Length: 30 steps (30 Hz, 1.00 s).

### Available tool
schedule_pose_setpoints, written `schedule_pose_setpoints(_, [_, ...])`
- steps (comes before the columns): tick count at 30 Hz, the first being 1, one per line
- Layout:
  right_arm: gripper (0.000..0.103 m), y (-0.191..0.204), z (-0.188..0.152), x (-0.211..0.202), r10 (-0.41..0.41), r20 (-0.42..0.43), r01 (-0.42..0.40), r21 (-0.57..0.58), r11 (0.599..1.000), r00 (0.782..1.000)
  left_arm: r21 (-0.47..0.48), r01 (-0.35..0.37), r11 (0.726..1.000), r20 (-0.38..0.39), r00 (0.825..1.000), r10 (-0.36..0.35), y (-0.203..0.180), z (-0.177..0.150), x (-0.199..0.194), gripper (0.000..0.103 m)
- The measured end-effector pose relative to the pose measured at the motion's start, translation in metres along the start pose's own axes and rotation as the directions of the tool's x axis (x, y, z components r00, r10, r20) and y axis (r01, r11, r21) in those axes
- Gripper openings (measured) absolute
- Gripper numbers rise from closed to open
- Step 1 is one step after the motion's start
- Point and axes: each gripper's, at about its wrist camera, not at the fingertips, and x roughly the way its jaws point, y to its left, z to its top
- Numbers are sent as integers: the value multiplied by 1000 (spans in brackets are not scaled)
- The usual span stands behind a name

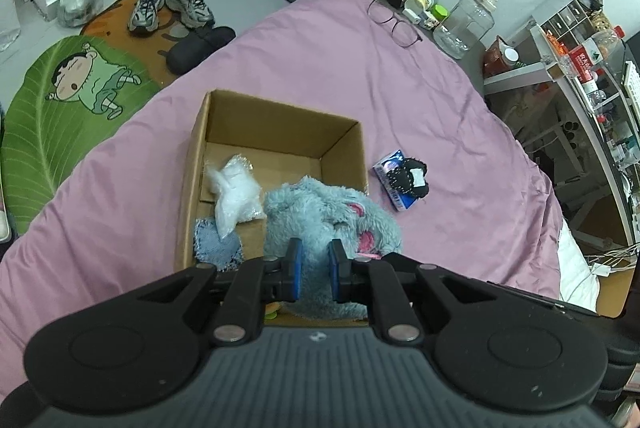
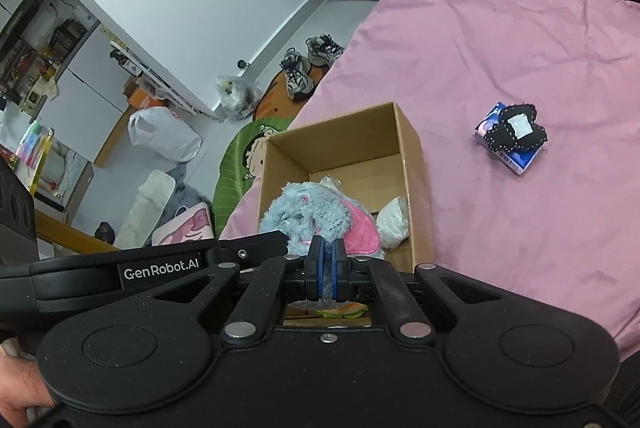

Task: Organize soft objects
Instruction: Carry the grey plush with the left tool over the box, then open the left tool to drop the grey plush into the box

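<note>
In the left wrist view, the left gripper had its blue pads clamped on a fold of the blue plush toy, which hung over the near right corner of the cardboard box standing on the pink bedspread. This view alone showed the box floor on its left side: a white fluffy bag lay there, and a small denim patch sat just beside it at the near edge. The toy's pink ear lining faced right. Beyond the box, to the right, a black stitched pouch rested on a blue packet, well apart from the box. Glasses lay near the far edge of the bed, and a pair of sneakers stood on the floor mat.

In the right wrist view, the right gripper had its pads pressed nearly together on a thin strand of the same plush toy, whose bulk lay inside the box against its near left wall. Here the toy's pink patch was plain, and the white bag showed only partly behind it; the denim patch was hidden. Only this view showed the other gripper's body at left and a hand at the lower left corner. The pouch and packet lay off to the right on the bedspread.
</note>
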Motion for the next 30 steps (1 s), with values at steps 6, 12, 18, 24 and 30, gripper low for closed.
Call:
schedule_pose_setpoints(6, [17,-11,2,5,-4,-24,5,50,999,1000,-26,4,1000,-42,999,-5,6,4,10,17])
schedule_pose_setpoints(12, [17,-26,3,-2,-33,-15,34,66,997,999,-34,-43,998,-61,997,41,10,6,13,17])
schedule_pose_setpoints(18, [24,-41,4,-8,-41,-1,41,80,996,999,-22,-70,997,-50,996,69,3,8,13,29])
schedule_pose_setpoints(24, [33,-57,5,-12,-45,13,44,106,993,999,-6,-92,996,-43,995,92,-10,10,15,45])
schedule_pose_setpoints(30, [36,-76,8,-16,-51,31,47,122,991,998,27,-91,995,-26,995,91,-29,17,17,49])
